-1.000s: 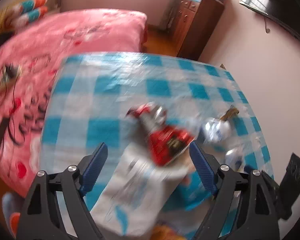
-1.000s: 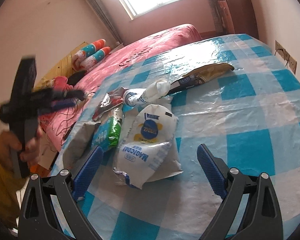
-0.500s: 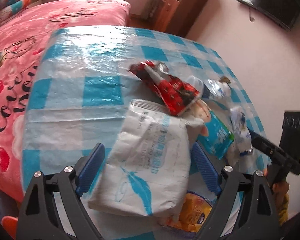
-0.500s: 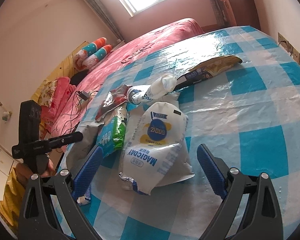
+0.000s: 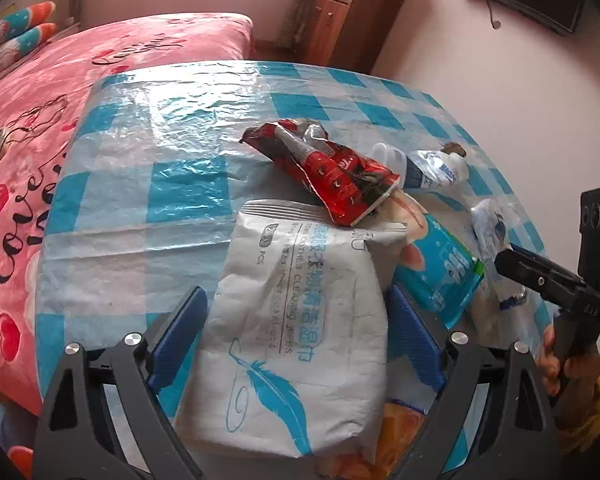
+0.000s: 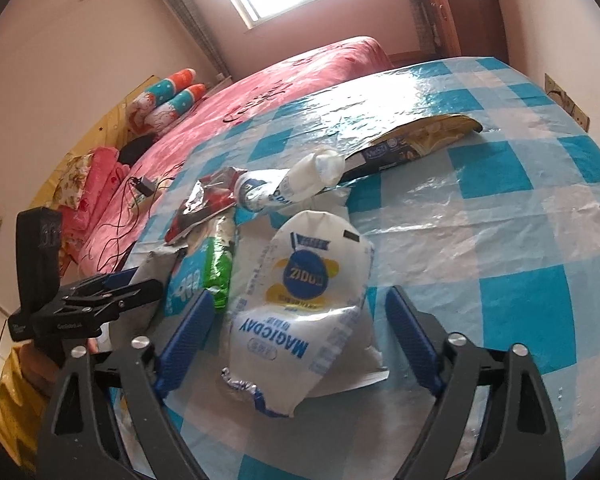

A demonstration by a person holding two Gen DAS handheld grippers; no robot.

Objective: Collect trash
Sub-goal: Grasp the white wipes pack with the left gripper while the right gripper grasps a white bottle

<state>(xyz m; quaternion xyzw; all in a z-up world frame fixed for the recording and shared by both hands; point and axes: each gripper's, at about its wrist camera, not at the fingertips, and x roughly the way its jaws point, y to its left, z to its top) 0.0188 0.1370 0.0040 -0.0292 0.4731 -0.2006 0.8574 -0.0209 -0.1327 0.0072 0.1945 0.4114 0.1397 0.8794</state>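
With trash heaped at the desk's (image 5: 148, 184) near edge, the left claw (image 5: 296, 332) straddles the grey wipes pack (image 5: 300, 320) and the right claw (image 6: 296, 328), just narrowing, brackets the white pouch (image 6: 300, 292), both spread, neither yet pinching.

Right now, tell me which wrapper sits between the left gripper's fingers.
The grey-white wipes pack with the blue feather, between the open left gripper. The red wrapper and blue pack lie beyond.

Both wrist views close, angled down over checkered table (image 5: 148, 184); shared: red wrapper (image 5: 336, 176), bed (image 6: 292, 76).
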